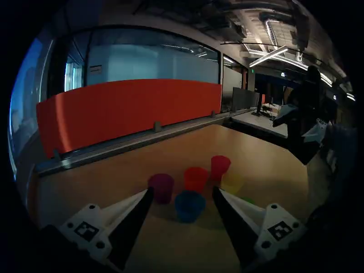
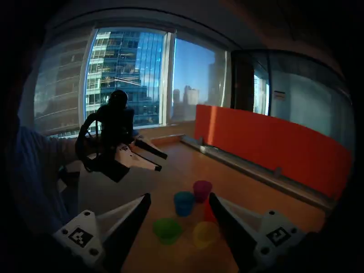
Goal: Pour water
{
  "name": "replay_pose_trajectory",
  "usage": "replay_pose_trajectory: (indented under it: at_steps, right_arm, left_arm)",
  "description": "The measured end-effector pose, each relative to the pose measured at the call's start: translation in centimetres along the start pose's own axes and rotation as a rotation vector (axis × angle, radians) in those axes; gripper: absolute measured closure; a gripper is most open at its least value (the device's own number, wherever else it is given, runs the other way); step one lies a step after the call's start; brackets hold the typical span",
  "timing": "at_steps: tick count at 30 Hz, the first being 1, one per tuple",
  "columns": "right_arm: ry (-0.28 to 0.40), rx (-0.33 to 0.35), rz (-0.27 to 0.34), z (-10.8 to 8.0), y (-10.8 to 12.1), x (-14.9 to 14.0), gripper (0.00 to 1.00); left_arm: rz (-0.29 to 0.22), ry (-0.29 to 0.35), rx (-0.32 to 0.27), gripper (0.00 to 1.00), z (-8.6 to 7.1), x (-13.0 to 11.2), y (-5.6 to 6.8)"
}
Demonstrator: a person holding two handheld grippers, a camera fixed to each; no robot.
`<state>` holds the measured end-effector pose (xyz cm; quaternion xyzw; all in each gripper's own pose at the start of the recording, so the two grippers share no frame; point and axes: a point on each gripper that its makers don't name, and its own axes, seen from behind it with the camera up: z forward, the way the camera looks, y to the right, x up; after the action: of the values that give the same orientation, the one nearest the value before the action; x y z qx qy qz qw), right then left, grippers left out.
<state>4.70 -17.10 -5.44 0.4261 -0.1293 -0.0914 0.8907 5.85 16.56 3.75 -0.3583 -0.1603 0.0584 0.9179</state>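
Several small coloured cups stand clustered on the wooden table [image 1: 268,164]. In the left gripper view I see a purple cup [image 1: 161,187], a blue cup [image 1: 189,205], an orange cup [image 1: 195,178], a red cup [image 1: 220,167], a yellow cup [image 1: 233,183] and a sliver of green cup [image 1: 248,199]. My left gripper [image 1: 182,188] is open just above and short of the blue cup, holding nothing. The right gripper view shows the blue cup [image 2: 184,202], purple cup [image 2: 202,190], green cup [image 2: 167,230] and yellow cup [image 2: 204,233]. My right gripper [image 2: 179,195] hangs open over them, empty.
An orange divider panel [image 1: 127,109] runs along the table's far edge. The right gripper [image 1: 291,129] is seen raised at the table's right side. The left gripper [image 2: 163,163], held by a hand in a blue sleeve [image 2: 36,182], is seen before large windows [image 2: 127,77].
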Motion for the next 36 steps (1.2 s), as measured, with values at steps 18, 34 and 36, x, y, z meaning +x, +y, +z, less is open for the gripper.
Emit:
replay_pose_trajectory:
  at_steps: [18, 34, 36]
  right_arm:
    - [-0.112, 0.061, -0.035, 2.4, -1.5, -5.0, 0.0]
    - [-0.201, 0.088, -0.027, 3.8, -1.9, -9.5, 0.0]
    - [-0.211, 0.09, -0.025, 3.9, -1.9, -10.0, 0.0]
  left_arm:
    - [0.021, -0.104, -0.065, 0.05, 3.0, -5.2, 1.0]
    - [0.049, -0.194, -0.121, 0.05, 5.2, -9.2, 1.9]
    - [0.058, -0.207, -0.125, 0.05, 5.4, -9.7, 2.0]
